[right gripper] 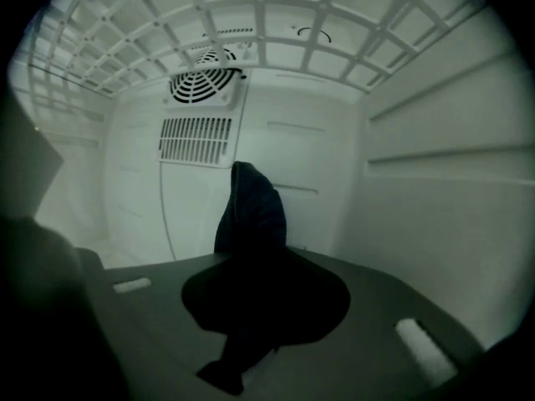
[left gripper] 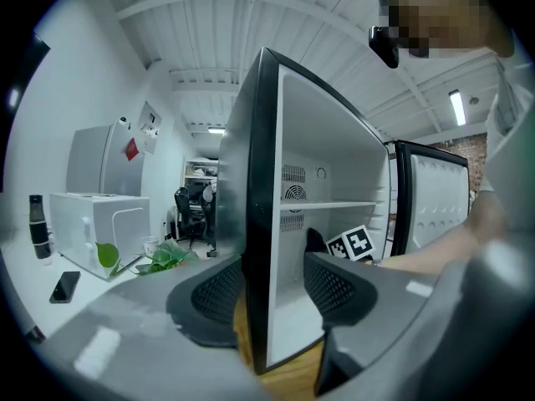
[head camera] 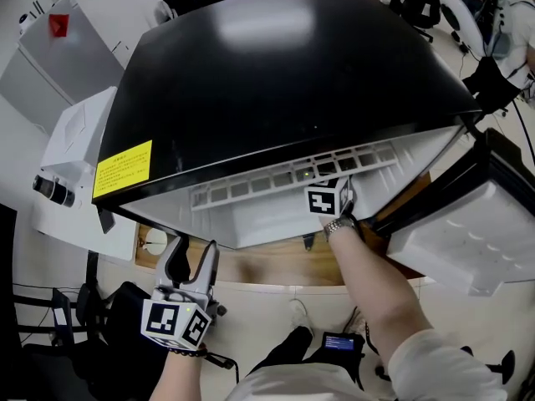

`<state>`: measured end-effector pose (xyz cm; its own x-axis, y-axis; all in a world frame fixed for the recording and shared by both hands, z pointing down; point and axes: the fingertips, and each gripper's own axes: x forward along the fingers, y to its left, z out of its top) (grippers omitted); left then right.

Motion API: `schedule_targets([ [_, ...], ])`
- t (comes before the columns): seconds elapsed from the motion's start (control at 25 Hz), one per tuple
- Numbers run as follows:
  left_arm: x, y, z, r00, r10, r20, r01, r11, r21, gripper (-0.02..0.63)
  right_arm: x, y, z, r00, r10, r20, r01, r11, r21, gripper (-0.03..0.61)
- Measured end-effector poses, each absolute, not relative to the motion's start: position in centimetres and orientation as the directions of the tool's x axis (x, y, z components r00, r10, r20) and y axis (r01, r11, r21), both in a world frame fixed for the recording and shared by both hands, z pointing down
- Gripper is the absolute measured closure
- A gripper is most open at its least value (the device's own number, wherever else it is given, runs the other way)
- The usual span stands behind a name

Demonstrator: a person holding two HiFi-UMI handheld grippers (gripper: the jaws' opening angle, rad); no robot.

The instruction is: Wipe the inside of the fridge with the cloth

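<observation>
The cloth [right gripper: 251,215] is dark and it is inside the fridge [head camera: 276,73]. The right gripper [right gripper: 266,295] pinches it tight between its jaws. The cloth's long way runs up and down. Its top end stands up out of the jaws and points up in front of the white back wall. A short end hangs down under the jaws. I cannot tell if the top end touches the wall. On the back wall there is a round fan [right gripper: 205,82] with a slotted vent [right gripper: 195,140] just under it. A white grid shelf [right gripper: 276,23] is over the gripper. The fridge is black outside and white inside, with a yellow label [head camera: 123,168] on its top. Its door [head camera: 468,232] stands open on the right. The left gripper [head camera: 192,253] is outside, low down near the fridge's front left edge. Its jaws are spread apart and hold nothing. The floor [head camera: 276,270] under the fridge is wood. To the left of the fridge is a white box [left gripper: 100,224], with green leaves [left gripper: 163,257], a phone [left gripper: 65,286] and a dark bottle [left gripper: 35,224] near it. Behind them stands a grey fridge [left gripper: 100,161], and a black chair [left gripper: 188,211] is further back. The ceiling is white with a long lamp [left gripper: 456,107].
</observation>
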<state>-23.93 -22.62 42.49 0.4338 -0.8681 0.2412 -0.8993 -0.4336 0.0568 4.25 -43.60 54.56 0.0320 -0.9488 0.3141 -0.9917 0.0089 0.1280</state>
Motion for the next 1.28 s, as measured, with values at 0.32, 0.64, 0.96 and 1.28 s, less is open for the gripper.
schedule_targets([
  [0.32,-23.9,-22.7,42.5,0.427,-0.871,0.243,-0.902,-0.428,0.052,0.385,8.1,-43.1,54.3,0.151,-0.932,0.329,-0.987,-0.126,0.097,0.52],
  [0.64,-24.0,-22.7,42.6,0.422,-0.872,0.249,-0.905,-0.423,0.052,0.389,8.2,-42.7,54.2,0.142,-0.932,0.333,-0.99,-0.131,0.056,0.52],
  [0.96,-24.1,-23.0,42.5,0.416,-0.876,0.244,-0.909,-0.411,0.073,0.403,4.5,-39.3,51.6,-0.052,-0.961,0.272,-0.998,0.061,0.023,0.52],
  [1.28,-24.0,-22.9,42.5,0.419,-0.878,0.233,-0.908,-0.411,0.084,0.4,-8.2,-35.3,49.9,-0.379,-0.891,0.249,-0.925,0.371,-0.081,0.52],
])
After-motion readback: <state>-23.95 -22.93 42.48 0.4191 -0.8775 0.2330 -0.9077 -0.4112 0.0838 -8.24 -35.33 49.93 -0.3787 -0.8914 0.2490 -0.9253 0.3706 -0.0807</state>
